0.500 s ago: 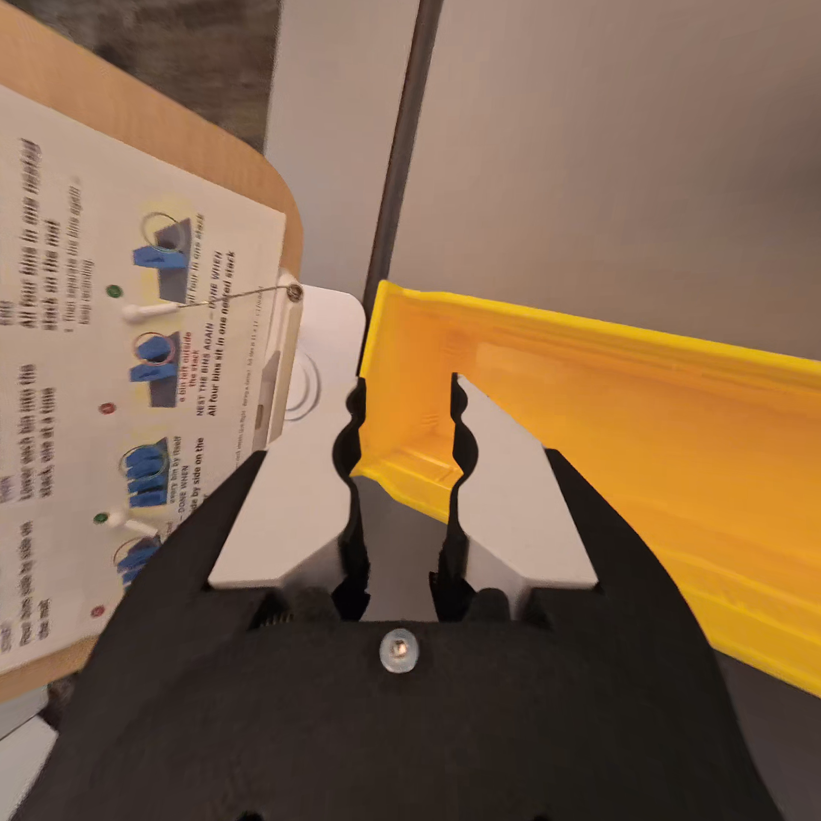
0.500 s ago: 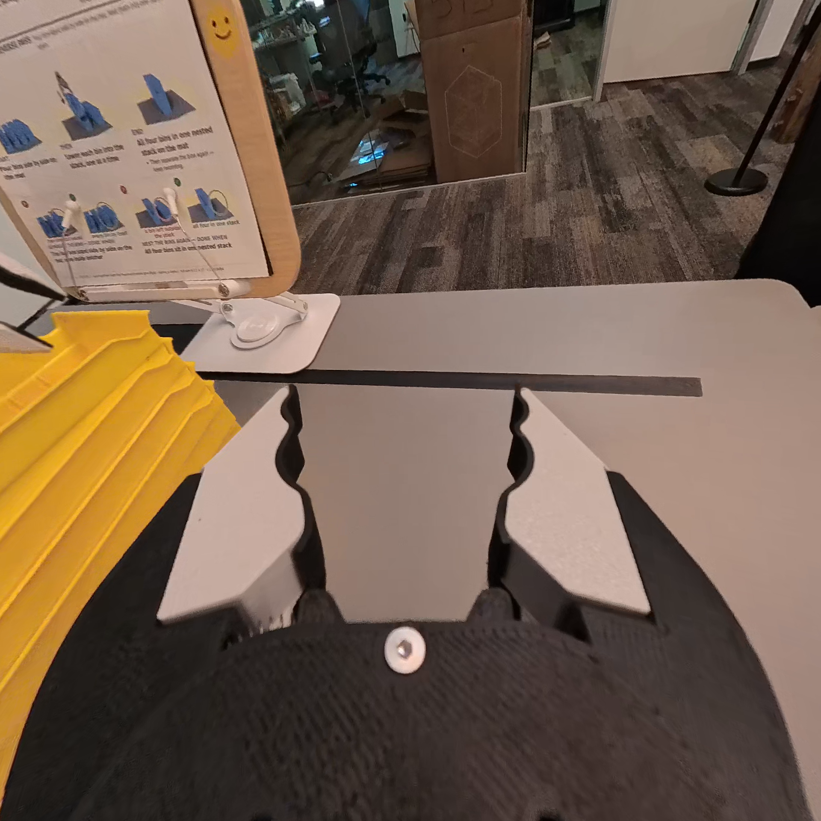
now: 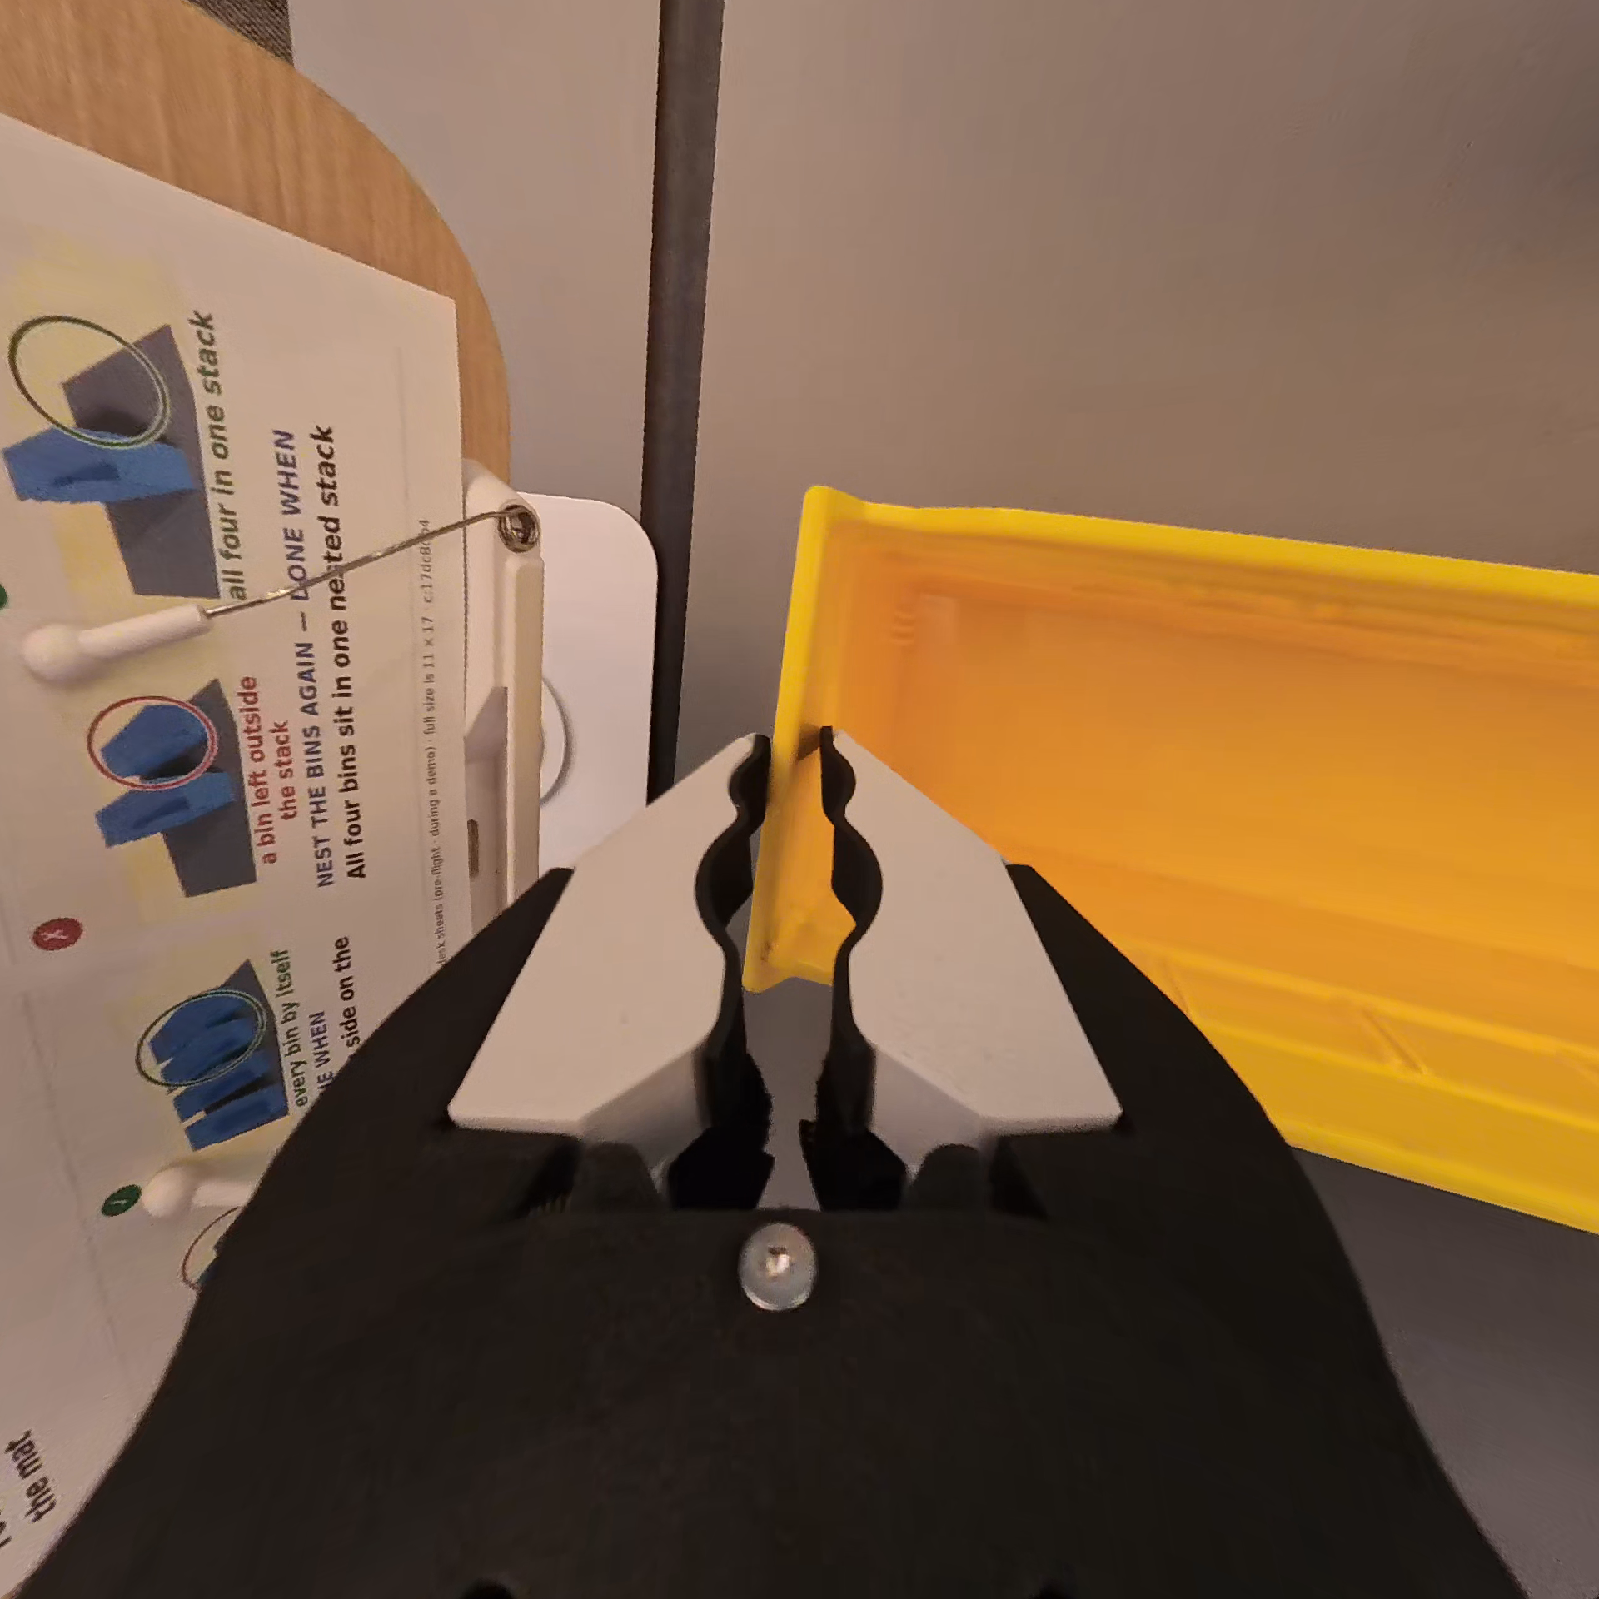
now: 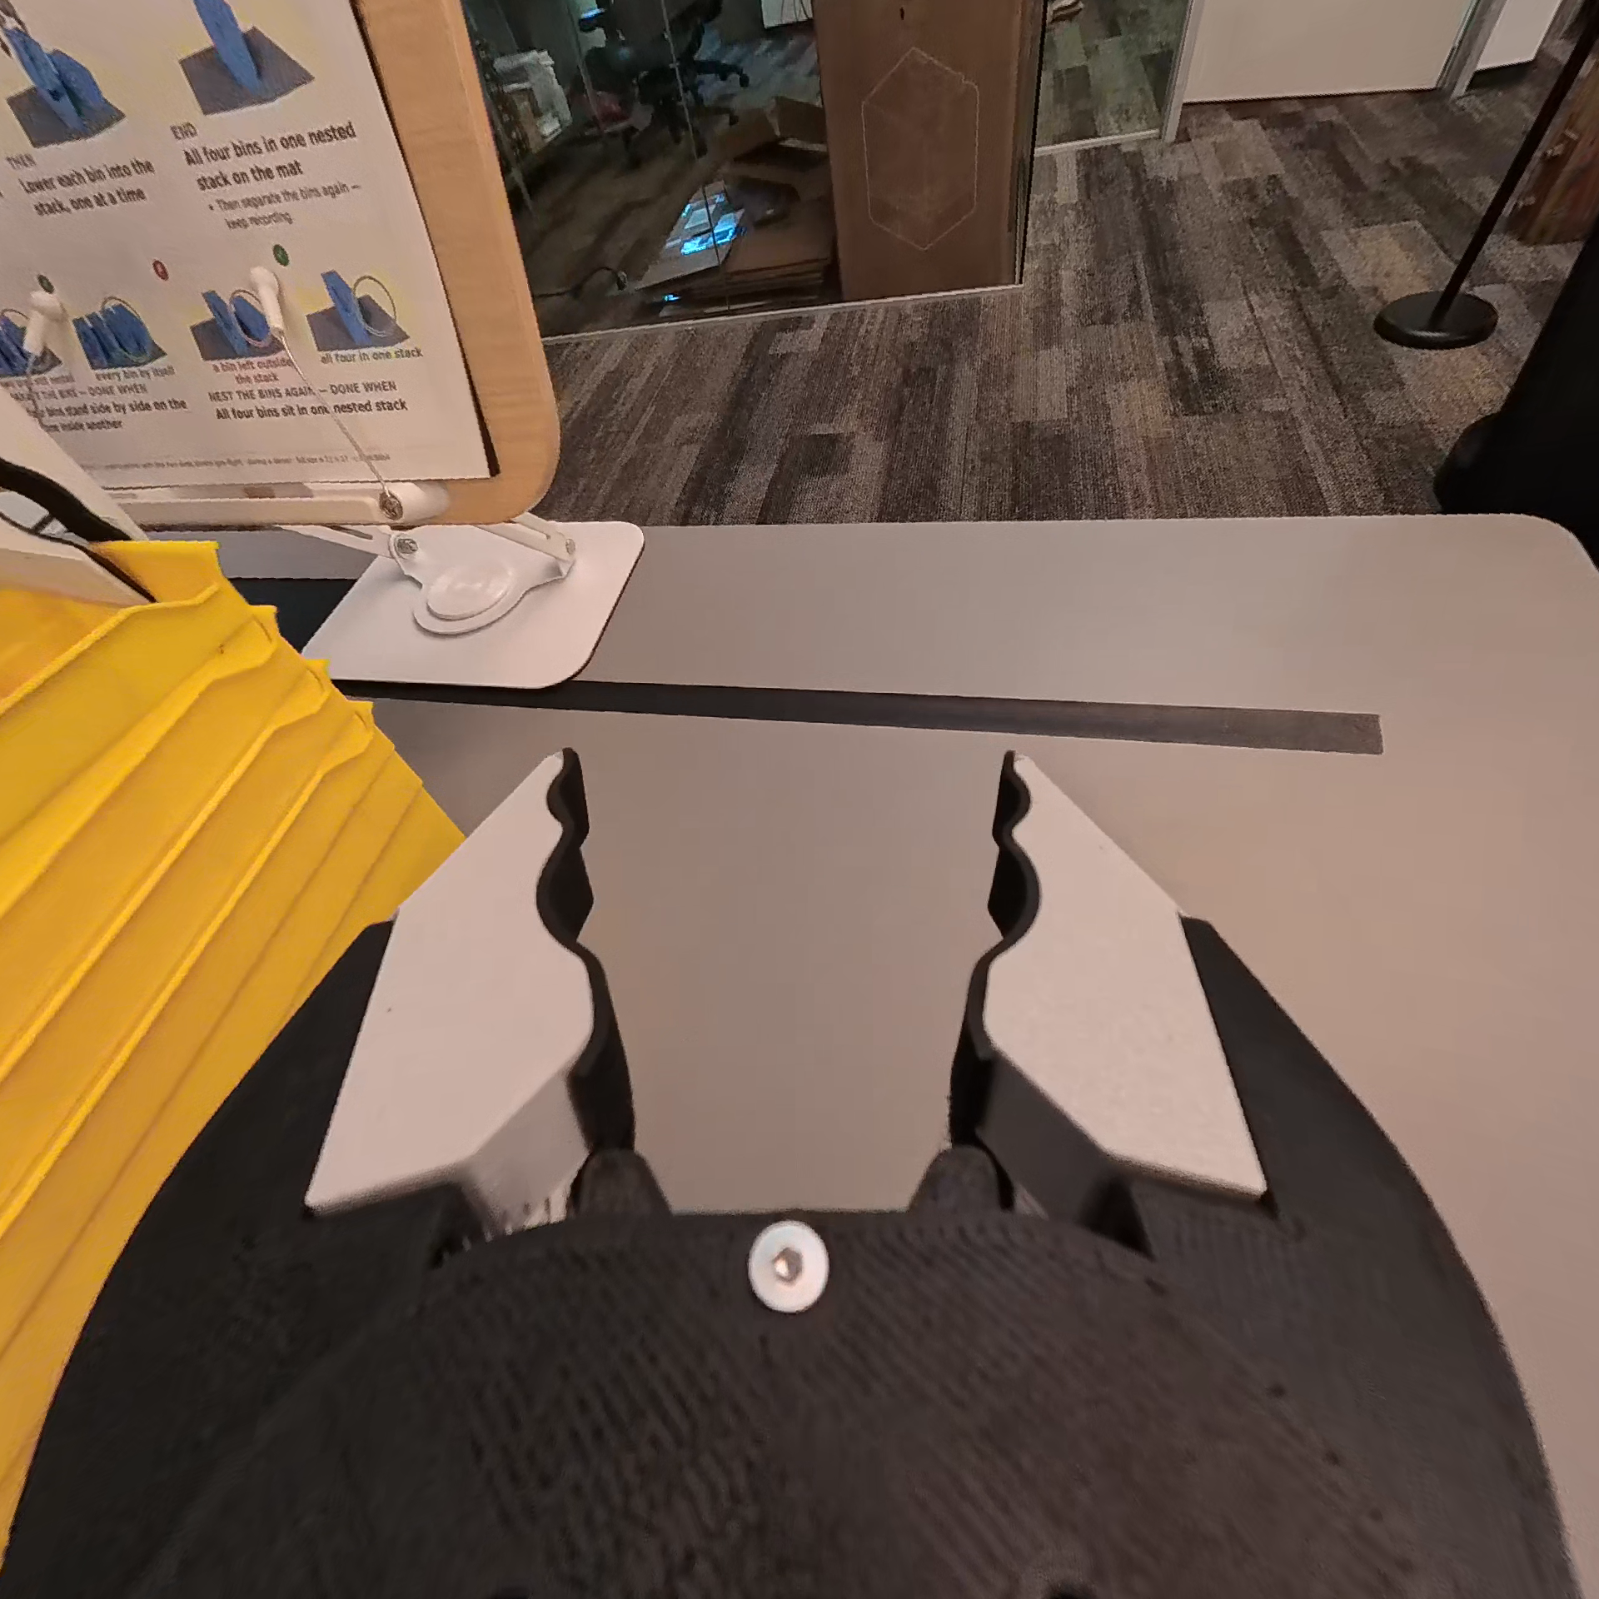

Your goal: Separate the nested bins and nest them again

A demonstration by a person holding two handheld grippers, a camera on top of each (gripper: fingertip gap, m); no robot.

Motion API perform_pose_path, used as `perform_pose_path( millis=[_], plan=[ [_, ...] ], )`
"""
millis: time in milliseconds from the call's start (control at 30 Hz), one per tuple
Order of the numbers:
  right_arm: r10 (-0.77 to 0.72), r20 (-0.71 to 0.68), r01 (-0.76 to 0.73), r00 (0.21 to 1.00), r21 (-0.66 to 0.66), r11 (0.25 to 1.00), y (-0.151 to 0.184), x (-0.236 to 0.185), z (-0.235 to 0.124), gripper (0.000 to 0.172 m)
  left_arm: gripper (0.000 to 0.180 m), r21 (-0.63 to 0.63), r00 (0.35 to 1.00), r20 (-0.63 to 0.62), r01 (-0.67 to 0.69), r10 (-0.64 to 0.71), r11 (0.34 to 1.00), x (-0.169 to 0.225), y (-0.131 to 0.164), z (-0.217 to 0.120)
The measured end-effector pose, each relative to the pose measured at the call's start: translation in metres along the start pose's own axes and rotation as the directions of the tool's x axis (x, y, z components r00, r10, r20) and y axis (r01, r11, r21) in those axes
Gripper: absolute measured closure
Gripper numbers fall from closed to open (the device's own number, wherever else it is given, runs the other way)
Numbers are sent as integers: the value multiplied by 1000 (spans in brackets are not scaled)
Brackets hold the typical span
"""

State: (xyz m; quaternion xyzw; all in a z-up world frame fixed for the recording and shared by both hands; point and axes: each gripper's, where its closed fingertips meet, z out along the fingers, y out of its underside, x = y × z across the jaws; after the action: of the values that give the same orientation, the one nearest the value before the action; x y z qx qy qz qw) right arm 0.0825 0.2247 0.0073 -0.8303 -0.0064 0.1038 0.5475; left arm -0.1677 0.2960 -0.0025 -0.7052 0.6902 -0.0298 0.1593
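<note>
The left gripper (image 3: 794, 744) is closed narrowly on the end wall of a yellow bin (image 3: 1211, 779), with one pad on the outer face and the other inside, both pressed against the thin wall near its corner. The bin's open interior is turned toward the left wrist camera, and its long body is seen stretching away to the right of that view. In the right wrist view, a stack of nested yellow bins (image 4: 156, 822) is seen at the left of the desk (image 4: 1125, 623), close to the far edge, their stepped rims fanned one behind another. The right gripper (image 4: 787, 761) is held wide apart over bare desk surface, with nothing between its pads, just beside the stack. A printed instruction sheet on a wooden board (image 4: 484, 260) is propped on a white stand (image 4: 484, 606) at the far edge. A dark strip (image 4: 952, 714) is laid across the desk.
</note>
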Motion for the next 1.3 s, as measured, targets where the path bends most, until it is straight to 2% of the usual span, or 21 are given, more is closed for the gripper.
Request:
perform_pose_path(
  millis=[167,333,433,467,533,600,700,767,800,833,900,967,1067,1133,1233,1300],
  plan=[
    [-7,11,7,1000,-16,1000,3,-4,3,78,172,-11,998,47,-42,42,999,-2,-3,-8],
    [-18,9,19,1000,-18,1000,4,-6,4,78,172,-17,998,34,-47,47,999,2,-3,-13],
    [-20,6,20,1000,-18,1000,4,-6,4,78,162,-37,997,63,-40,42,999,-1,1,-9],
    [-20,7,20,1000,-20,1000,4,-6,4,78,158,-15,998,59,-29,30,999,0,-1,-10],
    [-20,7,20,1000,-22,1000,4,-6,4,78,130,68,996,87,14,-20,998,-3,-12,-19],
    [-20,10,20,1000,-22,1000,4,-6,4,78,118,181,991,97,68,-87,981,-3,-25,-36],
    [-20,14,20,1000,-18,1000,3,-7,3,78,116,363,986,120,67,-118,929,14,-43,-67],
    [-23,17,23,1000,-2,1000,0,-8,1,78,118,411,971,203,30,-124,911,29,-42,-81],
    [-25,17,25,1000,6,1000,-2,-8,0,78,120,412,941,298,28,-163,911,29,-35,-87],
    [-25,14,24,1000,13,1000,-4,-8,-1,78,123,411,881,415,42,-228,911,25,-24,-96],
    [-26,11,26,1000,23,999,-6,-9,-2,78,128,418,697,626,79,-350,905,23,4,-119],
    [-37,0,37,999,30,999,-7,-10,-3,78,131,458,526,722,122,-449,880,32,31,-139],
    [-70,-41,72,997,63,995,-13,-10,-5,78,138,519,339,747,241,-572,820,48,77,-150],
    [-107,-96,118,990,115,986,-25,-9,-11,76,131,563,269,731,282,-628,777,53,98,-153],
    [-163,-174,204,971,258,944,-54,-15,-34,68,130,630,139,730,242,-669,738,57,119,-176],
    [-193,-194,250,962,336,908,-70,-25,-50,64,123,668,67,720,205,-691,716,61,129,-193]
  ],
)
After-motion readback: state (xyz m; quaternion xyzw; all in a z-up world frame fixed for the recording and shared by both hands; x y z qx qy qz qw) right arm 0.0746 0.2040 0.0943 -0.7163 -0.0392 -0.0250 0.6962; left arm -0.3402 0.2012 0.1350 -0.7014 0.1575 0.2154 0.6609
